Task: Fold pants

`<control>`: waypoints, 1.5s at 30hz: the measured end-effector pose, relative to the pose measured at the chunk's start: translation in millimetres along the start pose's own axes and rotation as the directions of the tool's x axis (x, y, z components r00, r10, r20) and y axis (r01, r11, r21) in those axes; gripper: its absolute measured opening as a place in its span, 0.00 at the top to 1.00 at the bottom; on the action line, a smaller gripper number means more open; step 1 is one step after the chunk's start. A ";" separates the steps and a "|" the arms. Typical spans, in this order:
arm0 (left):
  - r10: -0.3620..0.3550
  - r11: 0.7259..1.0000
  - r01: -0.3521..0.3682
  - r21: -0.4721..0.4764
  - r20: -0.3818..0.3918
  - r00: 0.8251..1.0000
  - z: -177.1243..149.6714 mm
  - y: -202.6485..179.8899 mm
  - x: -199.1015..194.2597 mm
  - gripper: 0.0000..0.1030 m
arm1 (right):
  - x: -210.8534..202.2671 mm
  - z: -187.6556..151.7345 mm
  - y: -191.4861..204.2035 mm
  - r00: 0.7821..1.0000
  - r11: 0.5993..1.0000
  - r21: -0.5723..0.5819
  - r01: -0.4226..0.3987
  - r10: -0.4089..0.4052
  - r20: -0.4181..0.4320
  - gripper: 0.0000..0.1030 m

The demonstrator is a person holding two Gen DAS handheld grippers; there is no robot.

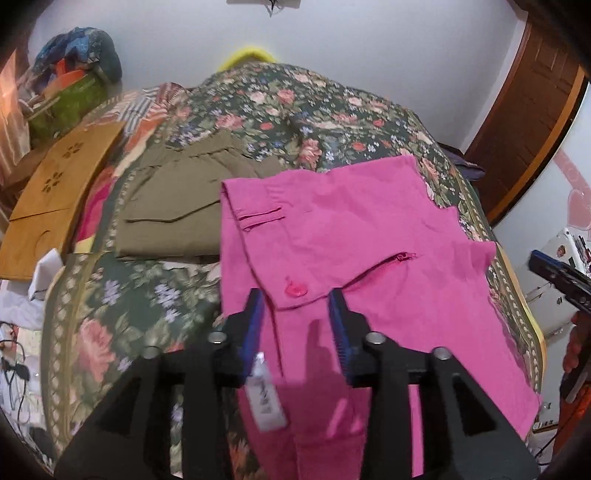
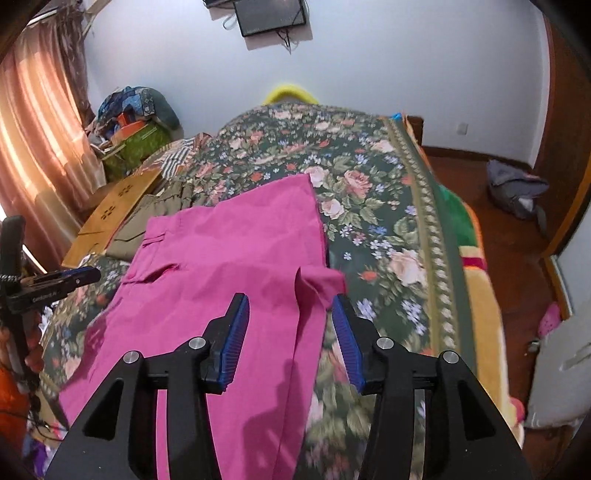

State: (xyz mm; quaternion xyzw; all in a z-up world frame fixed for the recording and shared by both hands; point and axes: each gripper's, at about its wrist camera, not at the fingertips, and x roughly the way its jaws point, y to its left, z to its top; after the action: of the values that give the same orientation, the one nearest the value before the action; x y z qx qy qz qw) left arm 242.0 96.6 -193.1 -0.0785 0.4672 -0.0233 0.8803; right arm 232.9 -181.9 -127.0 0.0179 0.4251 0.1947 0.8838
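Here both tools hover agape over pink pants.

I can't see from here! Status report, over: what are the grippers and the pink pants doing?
Left hand-held gripper open over waistband. Right hand-held gripper open at flipped-up corner. Pink pants spread on floral bedspread, unfolded. Olive pants folded beside, not blocking.

Pale walls, sunlit pink curtain, wooden floor, floral-covered bed, wall screen.
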 end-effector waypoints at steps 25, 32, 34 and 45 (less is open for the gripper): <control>0.057 0.998 -0.057 0.003 -0.082 0.995 -25.2 3.6 49.2 0.26 | 71.8 -18.8 -25.4 0.982 1.000 0.020 0.005 -0.001 -0.191 0.96; 0.101 0.995 -0.100 -0.013 0.033 0.994 15.0 20.6 19.9 0.27 | 38.5 16.5 -35.9 0.996 0.999 0.007 0.036 -0.036 -0.084 0.77; 0.118 0.993 -0.117 -0.018 0.057 0.991 30.4 26.9 20.0 0.27 | 36.9 27.0 -33.5 0.997 0.998 -0.010 0.055 -0.055 -0.055 0.65; 0.114 0.993 -0.113 -0.024 0.043 0.993 79.9 47.6 66.3 0.44 | 88.2 88.9 -13.7 0.999 0.994 -0.104 0.041 -0.042 -0.013 0.59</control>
State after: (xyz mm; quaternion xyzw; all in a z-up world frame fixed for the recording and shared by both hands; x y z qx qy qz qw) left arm 343.8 145.3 -211.0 -0.0617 0.4516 0.0335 0.8894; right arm 354.4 -150.9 -138.6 -0.0382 0.4214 0.1981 0.8841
